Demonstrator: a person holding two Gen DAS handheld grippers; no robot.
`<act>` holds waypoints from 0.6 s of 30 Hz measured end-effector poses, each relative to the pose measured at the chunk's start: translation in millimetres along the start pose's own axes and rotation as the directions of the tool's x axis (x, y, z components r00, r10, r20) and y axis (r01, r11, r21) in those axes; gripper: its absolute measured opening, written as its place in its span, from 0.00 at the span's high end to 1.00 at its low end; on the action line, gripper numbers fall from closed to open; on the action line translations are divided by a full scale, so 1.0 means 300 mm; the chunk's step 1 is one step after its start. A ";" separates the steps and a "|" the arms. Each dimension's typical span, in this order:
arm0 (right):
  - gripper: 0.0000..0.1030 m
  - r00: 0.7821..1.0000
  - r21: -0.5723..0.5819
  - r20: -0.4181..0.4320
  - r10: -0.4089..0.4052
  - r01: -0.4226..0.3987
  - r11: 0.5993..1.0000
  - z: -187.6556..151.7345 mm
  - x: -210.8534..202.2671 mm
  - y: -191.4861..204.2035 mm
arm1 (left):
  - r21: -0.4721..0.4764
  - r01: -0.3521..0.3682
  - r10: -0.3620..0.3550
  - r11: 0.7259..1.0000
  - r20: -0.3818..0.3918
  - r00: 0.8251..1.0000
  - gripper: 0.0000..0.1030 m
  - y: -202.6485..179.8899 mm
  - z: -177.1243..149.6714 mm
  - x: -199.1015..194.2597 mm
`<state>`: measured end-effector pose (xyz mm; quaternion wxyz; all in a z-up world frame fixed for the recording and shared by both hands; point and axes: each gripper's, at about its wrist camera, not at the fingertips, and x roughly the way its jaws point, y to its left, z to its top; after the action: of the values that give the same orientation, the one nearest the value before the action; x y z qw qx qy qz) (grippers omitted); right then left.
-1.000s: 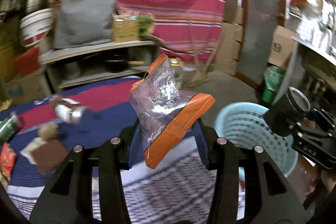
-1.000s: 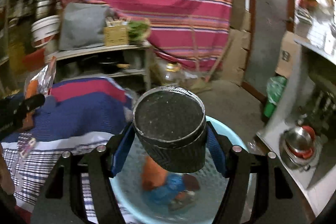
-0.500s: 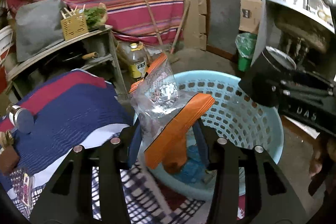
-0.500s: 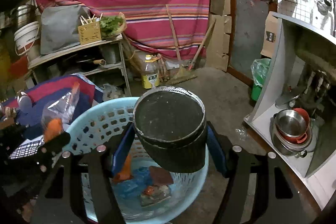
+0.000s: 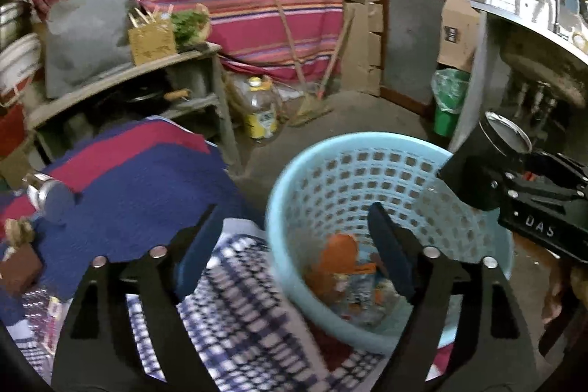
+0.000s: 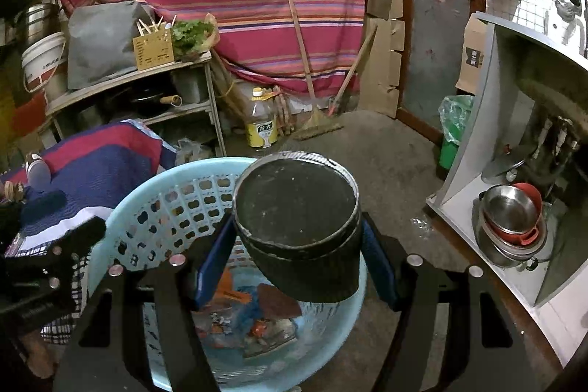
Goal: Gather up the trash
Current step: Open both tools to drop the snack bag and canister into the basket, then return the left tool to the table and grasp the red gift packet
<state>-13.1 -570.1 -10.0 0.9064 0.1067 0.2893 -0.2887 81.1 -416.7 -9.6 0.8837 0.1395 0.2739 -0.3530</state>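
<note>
The left gripper (image 5: 290, 237) hung with its jaws spread and nothing between them, its right finger over the light-blue perforated laundry basket (image 5: 367, 168). The orange-and-clear snack wrapper (image 5: 340, 250) lay on the basket floor among other wrappers. The right gripper (image 6: 297, 248) pinched a black cylindrical container (image 6: 299, 226) by its sides, poised above the basket's rim at about 3 o'clock from the left wrist view.

The step in hand looked like dropping that container in. To do it well, the right gripper should move further over the basket's centre and open there, so the container cannot clip the rim and roll onto the concrete floor (image 6: 382, 149).

The container's long axis ran roughly along the fingers, tilted upward. Its circular silver-rimmed end faced away from the gripper, toward 12 o'clock in the right wrist view.
</note>
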 end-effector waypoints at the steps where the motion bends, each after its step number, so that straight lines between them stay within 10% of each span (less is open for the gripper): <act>1: 0.35 1.000 -0.003 -0.003 0.003 -0.003 1.000 -0.002 0.005 0.008 | -0.004 -0.011 0.011 1.000 0.003 1.000 0.19 0.013 0.005 -0.004; 18: 0.19 1.000 0.022 -0.029 -0.008 0.008 1.000 0.016 0.031 0.160 | -0.192 -0.145 0.159 0.971 0.063 0.985 0.06 0.384 0.056 -0.142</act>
<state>23.4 -537.3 -10.3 0.8998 0.1197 0.2995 -0.2939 142.8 -318.7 35.0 0.9273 0.0628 0.2596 -0.2622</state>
